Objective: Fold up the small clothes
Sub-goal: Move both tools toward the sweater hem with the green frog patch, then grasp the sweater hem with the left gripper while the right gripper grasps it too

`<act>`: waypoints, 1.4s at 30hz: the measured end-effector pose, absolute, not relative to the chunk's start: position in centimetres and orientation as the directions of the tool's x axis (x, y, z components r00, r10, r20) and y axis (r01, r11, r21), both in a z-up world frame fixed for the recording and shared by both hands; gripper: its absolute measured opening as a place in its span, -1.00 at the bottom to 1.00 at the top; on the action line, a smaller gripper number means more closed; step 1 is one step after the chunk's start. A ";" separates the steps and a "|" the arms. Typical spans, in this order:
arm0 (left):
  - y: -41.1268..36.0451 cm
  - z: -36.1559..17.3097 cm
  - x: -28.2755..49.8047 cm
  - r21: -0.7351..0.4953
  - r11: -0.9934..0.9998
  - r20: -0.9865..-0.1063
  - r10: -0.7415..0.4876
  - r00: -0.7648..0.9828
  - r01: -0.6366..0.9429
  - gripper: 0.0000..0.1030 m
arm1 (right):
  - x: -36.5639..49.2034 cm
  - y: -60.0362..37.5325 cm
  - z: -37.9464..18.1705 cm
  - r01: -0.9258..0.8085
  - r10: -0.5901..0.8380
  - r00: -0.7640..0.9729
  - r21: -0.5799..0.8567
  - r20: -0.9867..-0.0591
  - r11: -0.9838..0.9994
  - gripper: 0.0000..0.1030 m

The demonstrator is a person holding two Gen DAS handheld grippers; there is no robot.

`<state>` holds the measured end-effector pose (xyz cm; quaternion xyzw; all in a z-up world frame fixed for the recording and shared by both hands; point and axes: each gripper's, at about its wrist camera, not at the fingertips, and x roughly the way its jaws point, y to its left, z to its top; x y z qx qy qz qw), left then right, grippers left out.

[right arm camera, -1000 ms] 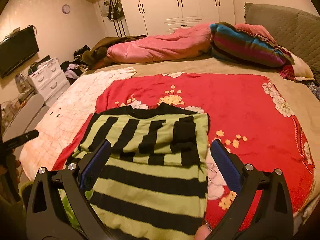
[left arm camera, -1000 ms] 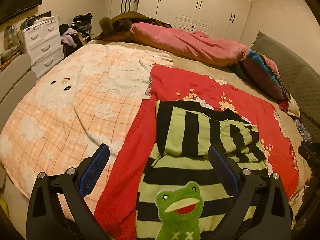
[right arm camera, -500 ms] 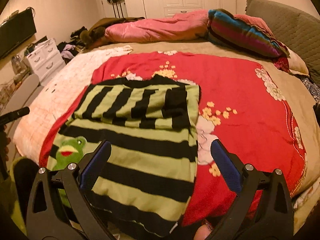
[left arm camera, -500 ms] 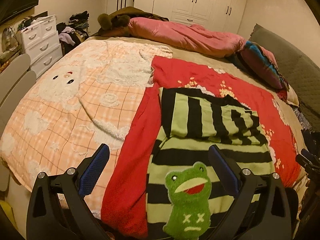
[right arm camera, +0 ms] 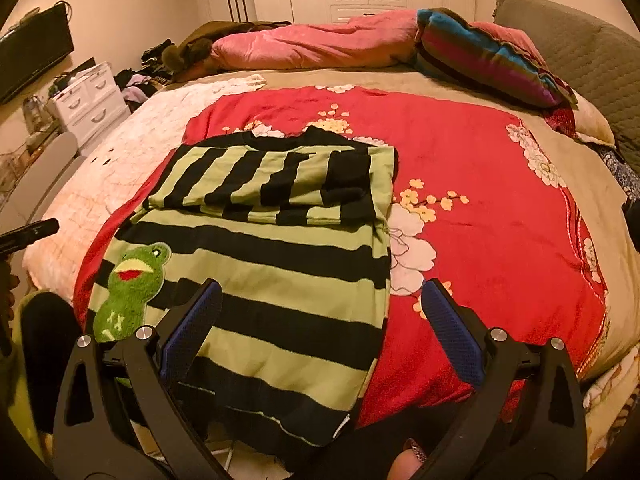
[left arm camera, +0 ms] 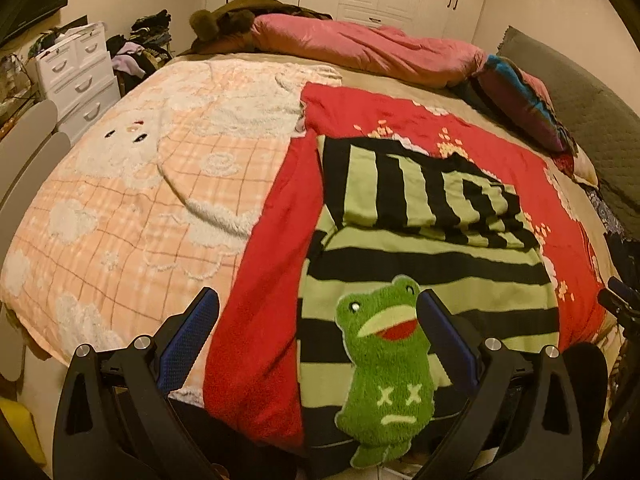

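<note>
Lying flat on a red blanket (right arm camera: 480,208), the striped sweater (right arm camera: 280,272) has both sleeves folded across its chest, and its hem hangs over the near edge of the bed. The left gripper (left arm camera: 318,332) hovers above that hem with its blue-padded fingers (left arm camera: 188,340) spread wide and nothing between them; a plush frog patch (left arm camera: 386,364) on the sweater sits just inside its right finger, and a peach checked blanket (left arm camera: 132,200) lies ahead to its left. The right gripper (right arm camera: 320,328) is likewise wide apart and empty, its left finger over the sweater's lower body and its right finger over the red blanket. Straight ahead of it, the folded sleeves lie near the collar. Far ahead, a pink quilt (right arm camera: 312,44) is heaped beside a striped pillow (right arm camera: 488,60).
</note>
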<state>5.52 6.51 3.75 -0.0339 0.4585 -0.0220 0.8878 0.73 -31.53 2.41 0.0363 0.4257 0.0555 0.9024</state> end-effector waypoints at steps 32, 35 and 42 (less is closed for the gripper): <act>6.3 -2.8 3.2 -0.058 0.998 -0.932 -0.062 0.357 0.021 0.91 | -2.0 -30.2 -3.2 -0.084 0.113 0.457 0.084 -0.882 0.993 0.82; 6.3 -3.5 3.0 -0.064 0.998 -0.943 -0.065 0.328 0.016 0.91 | -1.8 -30.1 -4.1 -0.073 0.093 0.419 0.069 -0.903 0.995 0.82; 6.3 -6.7 2.8 -0.095 0.996 -0.975 -0.093 0.203 0.002 0.91 | -0.7 -29.0 -7.2 -0.060 0.015 0.284 -0.002 -0.959 0.998 0.82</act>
